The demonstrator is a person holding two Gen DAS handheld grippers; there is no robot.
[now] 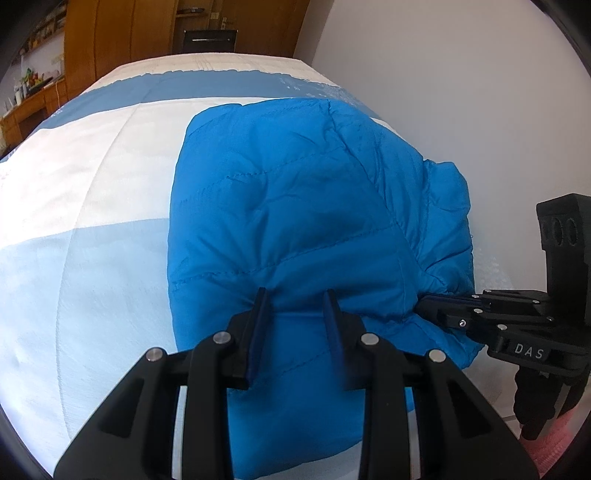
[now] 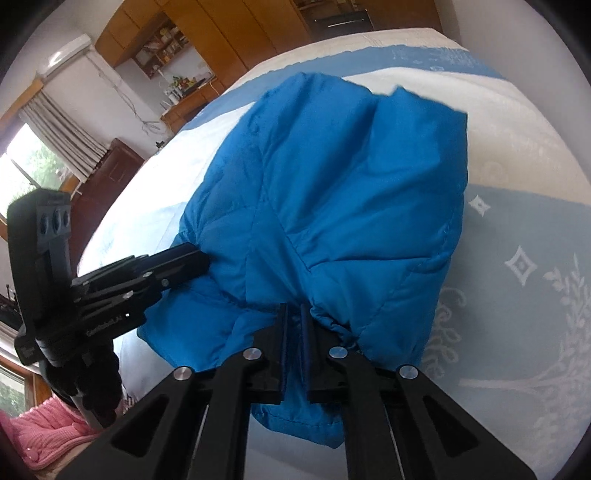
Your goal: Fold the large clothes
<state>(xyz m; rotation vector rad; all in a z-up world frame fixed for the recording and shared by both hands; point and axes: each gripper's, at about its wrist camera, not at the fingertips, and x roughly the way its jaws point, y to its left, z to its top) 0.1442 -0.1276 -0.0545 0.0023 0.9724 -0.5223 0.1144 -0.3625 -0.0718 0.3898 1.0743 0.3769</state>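
Two black grippers meet a puffy bright-blue quilted jacket [image 1: 295, 206] lying on a blue-and-white patterned bedspread [image 1: 92, 177], wooden cabinets [image 1: 122, 33] beyond. The left gripper [image 1: 295, 306], partly open, pinches its near edge; the right gripper [image 2: 294, 321] is clamped on a fold.

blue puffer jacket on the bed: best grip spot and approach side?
Grip the blue jacket along its near edge, coming in from the near side of the bed. That edge is a bunched, pinchable fold, while the rest lies flat. Both the left tool and the right tool are clamped there now.
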